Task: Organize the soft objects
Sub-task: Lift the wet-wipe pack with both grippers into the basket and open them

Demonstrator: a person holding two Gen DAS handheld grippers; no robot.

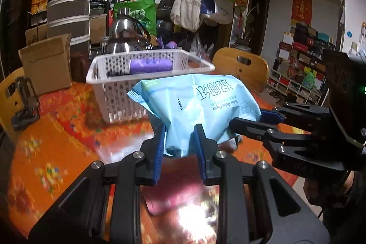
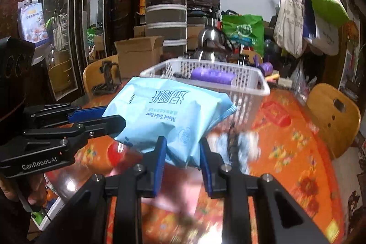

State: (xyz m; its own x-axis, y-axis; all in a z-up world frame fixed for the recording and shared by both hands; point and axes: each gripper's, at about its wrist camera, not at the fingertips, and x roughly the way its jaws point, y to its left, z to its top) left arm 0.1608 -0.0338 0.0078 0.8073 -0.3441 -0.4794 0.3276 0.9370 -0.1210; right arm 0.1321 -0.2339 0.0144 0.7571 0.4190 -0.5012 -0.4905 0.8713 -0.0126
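Grippers pinch our light-blue wipes pack [image 1: 196,104]: left gripper [image 1: 179,141] clamps its near edge, right gripper [image 2: 183,150] its other end, lifted before the white basket [image 1: 146,79].

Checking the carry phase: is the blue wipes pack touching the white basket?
Cannot tell. In both wrist views the blue wipes pack, held in both grippers, overlaps the white basket rim, so no gap or contact shows plainly.
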